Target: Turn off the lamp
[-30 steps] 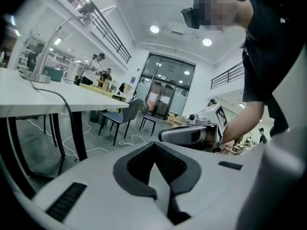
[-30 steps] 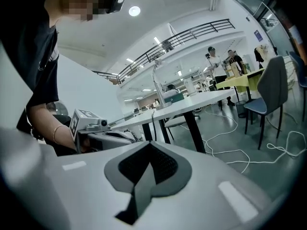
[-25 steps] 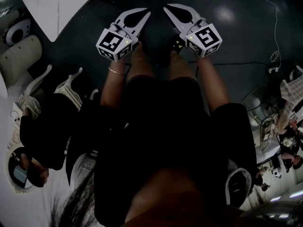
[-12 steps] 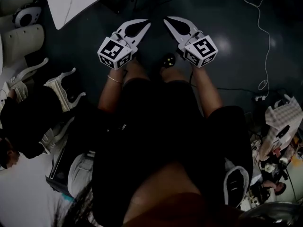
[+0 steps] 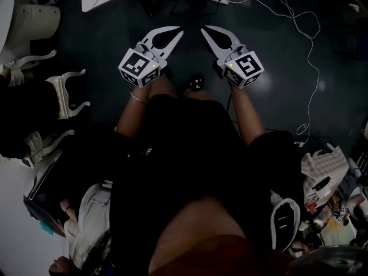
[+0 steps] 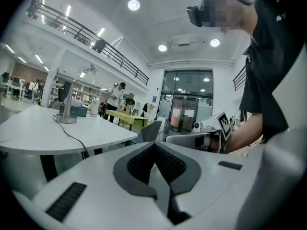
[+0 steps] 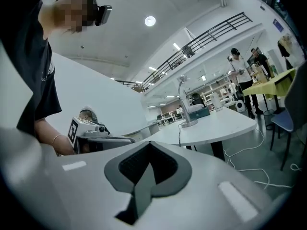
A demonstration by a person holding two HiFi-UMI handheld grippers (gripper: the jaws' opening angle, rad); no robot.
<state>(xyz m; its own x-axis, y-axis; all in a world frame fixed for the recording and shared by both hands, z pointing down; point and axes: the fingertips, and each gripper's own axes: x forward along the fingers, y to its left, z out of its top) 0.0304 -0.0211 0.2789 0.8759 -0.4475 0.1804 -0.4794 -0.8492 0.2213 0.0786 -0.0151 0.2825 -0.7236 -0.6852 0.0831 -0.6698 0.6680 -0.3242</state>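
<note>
One wide white surface (image 6: pixel 33 133) fills the left of the left tool view. Its corner also shows at the top edge of the head view. A tall thin silver desk lamp (image 6: pixel 66 104) with a round foot stands on it, back from the near edge. Its dark cord (image 6: pixel 74 138) runs to that edge.

Both tools are well apart from the lamp. The left tool (image 6: pixel 154 144) is squeezed tight with nothing in it. The right tool (image 7: pixel 149 143) is the same, tight and holding nothing.

I cannot tell if the lamp is lit, because its head is too small to see. So this fits two times: walking up to switch it off, or standing away once it is off.

If it is lit, a good way is to come close slowly. Step over the thin white wire (image 5: pixel 310 68) on the floor. Keep one tool tight and push the switch softly with its tip, so the lamp does not tip.
</note>
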